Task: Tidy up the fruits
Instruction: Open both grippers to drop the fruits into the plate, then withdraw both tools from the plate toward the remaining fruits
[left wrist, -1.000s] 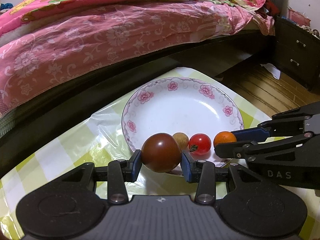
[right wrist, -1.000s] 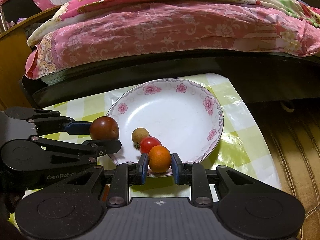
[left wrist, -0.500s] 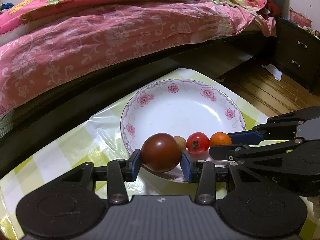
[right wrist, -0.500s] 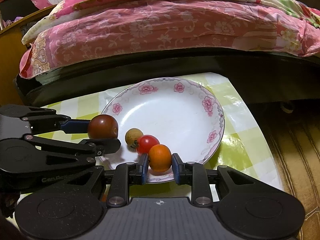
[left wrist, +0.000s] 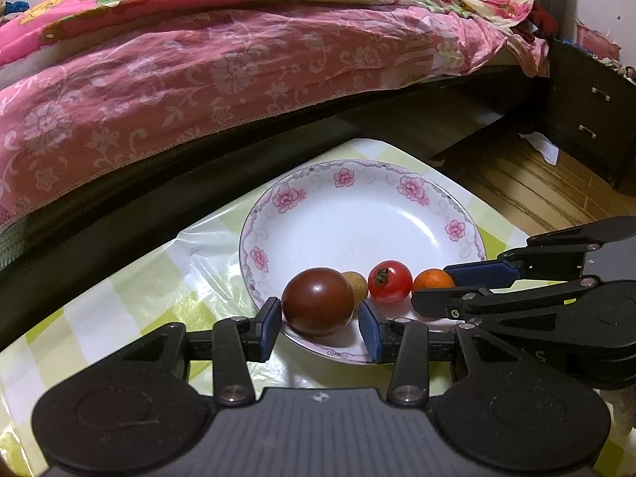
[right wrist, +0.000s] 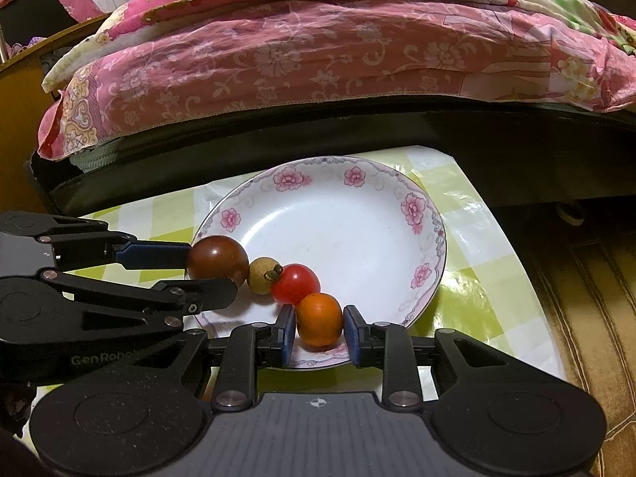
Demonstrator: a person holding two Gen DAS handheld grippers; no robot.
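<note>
The dark tomato (left wrist: 317,301) sits between the left gripper (left wrist: 320,328) pads, which have parted slightly, a gap showing on its right side. The right gripper (right wrist: 319,332) likewise brackets the orange fruit (right wrist: 320,320), barely open. Both fruits rest on the plate (left wrist: 357,218) rim nearest the grippers; beyond lie a red tomato (left wrist: 389,281) and a tan fruit (right wrist: 262,275).

Home bedroom, pink floral bedspread (left wrist: 198,59), dark nightstand (left wrist: 588,107), wooden floor (left wrist: 528,190)
</note>
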